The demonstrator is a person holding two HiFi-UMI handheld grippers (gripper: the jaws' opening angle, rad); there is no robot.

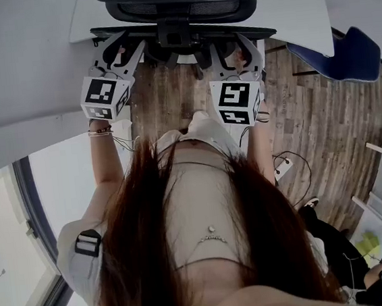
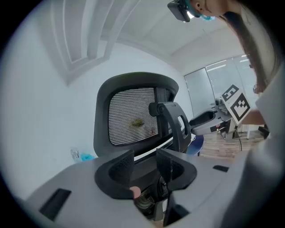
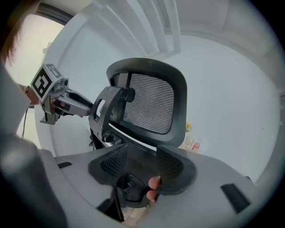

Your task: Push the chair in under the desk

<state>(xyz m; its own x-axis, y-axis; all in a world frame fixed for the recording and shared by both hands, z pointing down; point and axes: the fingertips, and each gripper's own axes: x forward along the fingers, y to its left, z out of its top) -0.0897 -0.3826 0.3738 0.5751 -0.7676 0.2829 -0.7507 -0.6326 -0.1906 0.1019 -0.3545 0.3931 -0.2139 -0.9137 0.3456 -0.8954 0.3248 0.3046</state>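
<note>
Both part-open, left tongs (image 1: 124, 47) and right tongs (image 1: 234, 42) straddled the chair (image 1: 176, 8) back, unclamped.
Its rail ran crosswise; bench (image 1: 298, 8) lay dead ahead, I judged.

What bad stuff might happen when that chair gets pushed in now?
The left gripper and right gripper only straddle the back frame of the chair; a firm grip isn't clear, so they might slip off. An uneven push may swing it toward the blue chair. Cables lie on the floor beside the person, who may trip.
</note>
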